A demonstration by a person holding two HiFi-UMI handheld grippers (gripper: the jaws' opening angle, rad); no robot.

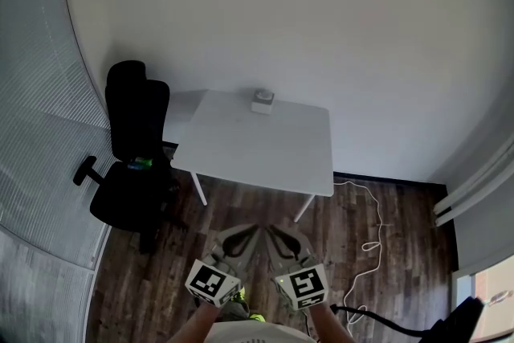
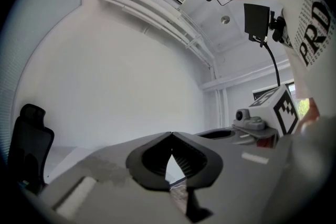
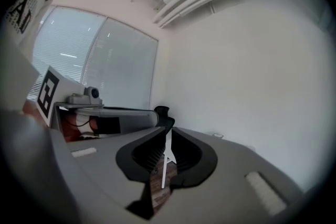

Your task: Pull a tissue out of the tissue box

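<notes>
The tissue box (image 1: 263, 101) stands at the far edge of a white table (image 1: 241, 153), small and pale with a tissue at its top. Both grippers are low in the head view, well short of the table and over the wooden floor. My left gripper (image 1: 255, 228) and my right gripper (image 1: 271, 228) sit side by side, tips pointing toward the table. In the left gripper view the left gripper (image 2: 171, 134) has its jaw tips together with nothing held. The right gripper (image 3: 165, 130) looks the same in its own view, and a small pale thing (image 3: 217, 135) shows far beyond it.
A black office chair (image 1: 132, 153) stands at the table's left end, and appears as the chair (image 2: 29, 147) in the left gripper view. A white cable (image 1: 371, 230) trails over the floor at the right. White walls close off the corner behind the table.
</notes>
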